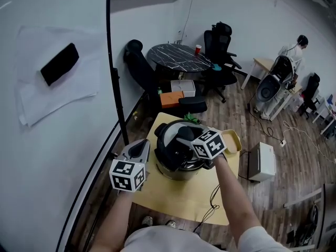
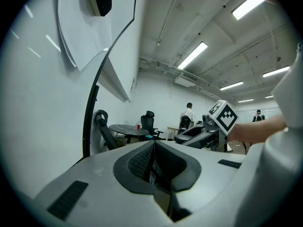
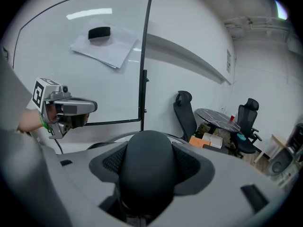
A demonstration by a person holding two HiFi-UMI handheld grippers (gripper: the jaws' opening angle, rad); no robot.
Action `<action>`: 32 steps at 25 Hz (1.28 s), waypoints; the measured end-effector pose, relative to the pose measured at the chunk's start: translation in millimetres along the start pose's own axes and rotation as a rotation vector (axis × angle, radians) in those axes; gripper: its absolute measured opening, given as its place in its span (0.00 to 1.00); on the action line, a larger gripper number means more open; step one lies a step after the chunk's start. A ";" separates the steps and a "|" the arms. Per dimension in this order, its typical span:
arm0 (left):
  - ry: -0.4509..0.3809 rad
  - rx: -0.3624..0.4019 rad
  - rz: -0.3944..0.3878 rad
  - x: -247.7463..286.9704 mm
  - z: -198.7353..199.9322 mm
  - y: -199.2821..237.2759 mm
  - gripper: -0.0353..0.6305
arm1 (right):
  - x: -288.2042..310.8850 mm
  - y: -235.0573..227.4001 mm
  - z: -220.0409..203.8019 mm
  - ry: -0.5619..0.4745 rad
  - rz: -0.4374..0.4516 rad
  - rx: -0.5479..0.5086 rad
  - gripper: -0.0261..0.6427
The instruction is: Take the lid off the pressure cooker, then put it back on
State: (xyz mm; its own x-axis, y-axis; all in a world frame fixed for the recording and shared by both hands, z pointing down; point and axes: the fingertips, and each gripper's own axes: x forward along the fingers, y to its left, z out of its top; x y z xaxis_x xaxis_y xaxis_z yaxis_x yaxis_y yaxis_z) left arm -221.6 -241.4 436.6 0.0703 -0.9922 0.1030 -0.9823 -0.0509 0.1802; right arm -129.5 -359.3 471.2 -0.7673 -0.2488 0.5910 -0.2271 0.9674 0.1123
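Observation:
The pressure cooker (image 1: 181,169), a steel pot under a black lid (image 1: 169,146), stands on a yellow table (image 1: 173,201). My right gripper (image 1: 181,140) reaches over it from the right and is shut on the lid's black knob handle (image 3: 144,162), which fills the gap between its jaws in the right gripper view. The lid still looks seated on the pot. My left gripper (image 1: 142,146) hovers beside the cooker's left side, apart from it, its jaws closed together on nothing (image 2: 154,165). Each gripper view shows the other gripper: the left gripper (image 3: 64,109) and the right gripper (image 2: 201,132).
A whiteboard with a black stand pole (image 1: 118,104) runs along the left. A yellow tray (image 1: 232,140) lies on the table's right side and a white box (image 1: 260,160) sits on the floor beyond. Office chairs and a round dark table (image 1: 178,56) stand behind; a person (image 1: 299,45) is far right.

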 end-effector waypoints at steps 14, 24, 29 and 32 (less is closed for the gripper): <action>0.015 0.015 -0.049 0.4 2.0 -4.9 0.07 | -4.0 -2.8 0.0 -0.001 -0.080 0.054 0.45; 0.032 0.020 -0.102 12.6 -4.9 -4.4 0.07 | 0.2 -15.8 -4.1 0.014 -0.285 0.194 0.45; 0.041 0.016 -0.127 14.1 -7.1 -3.6 0.07 | -0.8 -20.0 -5.1 0.019 -0.374 0.250 0.45; 0.046 0.014 -0.138 13.2 -7.8 -4.6 0.07 | -2.9 -21.4 -4.8 0.022 -0.415 0.277 0.45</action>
State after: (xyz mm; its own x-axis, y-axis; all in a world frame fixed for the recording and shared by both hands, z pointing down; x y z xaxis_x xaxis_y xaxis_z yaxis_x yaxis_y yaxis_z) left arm -214.8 -253.4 444.8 0.2128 -0.9693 0.1230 -0.9650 -0.1888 0.1821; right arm -119.5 -379.1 470.9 -0.5664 -0.6061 0.5584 -0.6638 0.7371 0.1269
